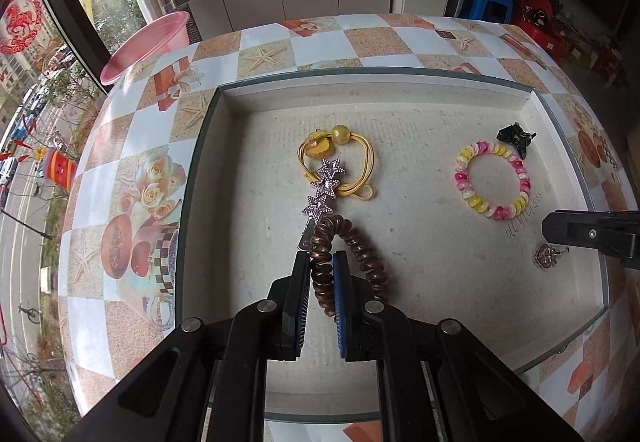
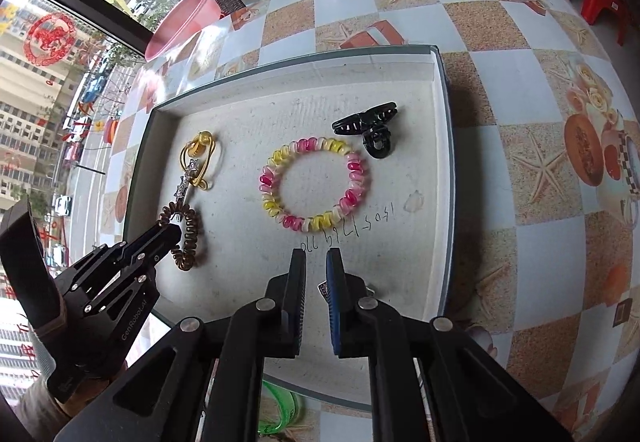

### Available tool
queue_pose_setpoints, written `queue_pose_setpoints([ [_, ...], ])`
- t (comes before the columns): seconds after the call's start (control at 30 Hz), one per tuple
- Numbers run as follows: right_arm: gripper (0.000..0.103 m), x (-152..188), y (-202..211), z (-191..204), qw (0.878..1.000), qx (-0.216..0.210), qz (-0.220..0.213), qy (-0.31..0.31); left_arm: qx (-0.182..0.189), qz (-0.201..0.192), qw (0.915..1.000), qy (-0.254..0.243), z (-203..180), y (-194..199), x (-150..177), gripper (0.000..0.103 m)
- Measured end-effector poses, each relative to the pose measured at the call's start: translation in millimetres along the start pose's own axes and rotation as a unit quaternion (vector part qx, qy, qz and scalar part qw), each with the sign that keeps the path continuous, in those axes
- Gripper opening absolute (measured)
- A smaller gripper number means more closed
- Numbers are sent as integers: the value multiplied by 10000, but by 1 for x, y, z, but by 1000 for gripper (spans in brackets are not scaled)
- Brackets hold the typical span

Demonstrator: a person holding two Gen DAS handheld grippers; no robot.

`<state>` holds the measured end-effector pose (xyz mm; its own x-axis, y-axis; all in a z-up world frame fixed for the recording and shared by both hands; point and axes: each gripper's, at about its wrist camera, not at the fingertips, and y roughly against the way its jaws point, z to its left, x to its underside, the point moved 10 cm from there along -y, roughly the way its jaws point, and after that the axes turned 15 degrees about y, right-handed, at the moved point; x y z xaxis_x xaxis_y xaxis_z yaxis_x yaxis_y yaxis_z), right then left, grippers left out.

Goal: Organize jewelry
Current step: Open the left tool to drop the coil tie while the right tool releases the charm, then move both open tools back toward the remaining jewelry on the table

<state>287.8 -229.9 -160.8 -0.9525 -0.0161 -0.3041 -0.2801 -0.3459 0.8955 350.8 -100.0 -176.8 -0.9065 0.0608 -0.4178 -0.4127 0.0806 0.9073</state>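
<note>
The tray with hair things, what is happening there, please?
A person is sorting hair accessories in a shallow tray. The left claw is shut on a brown spiral hair tie, beside a star clip and yellow hair tie. The right claw hovers, nearly closed and empty, near the pink-and-yellow spiral tie and black claw clip.

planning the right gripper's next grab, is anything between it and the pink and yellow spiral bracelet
Nothing visible stands between them. The right gripper points across bare tray floor with only handwriting on it, straight at the pink and yellow spiral bracelet. The black claw clip lies beyond the bracelet, and the left gripper is off to the side on the brown coil tie.
</note>
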Motion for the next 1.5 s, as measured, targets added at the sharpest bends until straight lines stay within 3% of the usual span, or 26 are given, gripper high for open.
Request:
queue_pose_setpoints([
  [0.1,12,0,6,-2,10000,-9,-39,-49,4,-28,10000,30,0,1,-2,24],
  [0.17,20,0,10,-5,9999,-45,-88,-135,23,-37,10000,40,0,1,-3,24],
  [0.2,24,1,13,-6,9997,-62,-120,-188,29,-35,10000,35,0,2,-3,38],
  [0.23,35,1,16,-7,9996,-77,-147,-226,-11,-50,10000,45,1,2,-4,90],
  [0.27,42,2,19,-8,9995,-81,-186,-256,-86,-132,9998,92,3,5,-5,103],
  [0.3,42,2,22,-8,9993,-82,-230,-275,-68,-344,9993,122,4,11,-9,103],
  [0.5,44,4,42,-10,9981,-119,-437,-406,-88,-354,9993,-19,0,20,-11,103],
  [0.57,63,7,47,-11,9976,-137,-499,-467,-53,-361,9993,27,0,24,-11,103],
  [0.67,82,9,55,-11,9967,-188,-608,-509,-55,-381,9992,71,3,29,-12,103],
  [0.97,87,20,67,-14,9947,-130,-800,-632,48,-465,9989,13,9,52,-1,103],
  [1.0,89,22,68,-14,9947,-108,-810,-617,50,-478,9988,6,10,54,1,103],
  [1.03,103,23,69,-14,9949,-91,-808,-599,49,-489,9988,2,11,57,3,103],
  [1.2,103,35,75,-11,9951,-82,-821,-550,18,-509,9987,33,21,69,17,103],
  [1.5,103,66,80,-4,9961,-122,-596,-636,133,-120,9997,147,32,71,63,103],
])
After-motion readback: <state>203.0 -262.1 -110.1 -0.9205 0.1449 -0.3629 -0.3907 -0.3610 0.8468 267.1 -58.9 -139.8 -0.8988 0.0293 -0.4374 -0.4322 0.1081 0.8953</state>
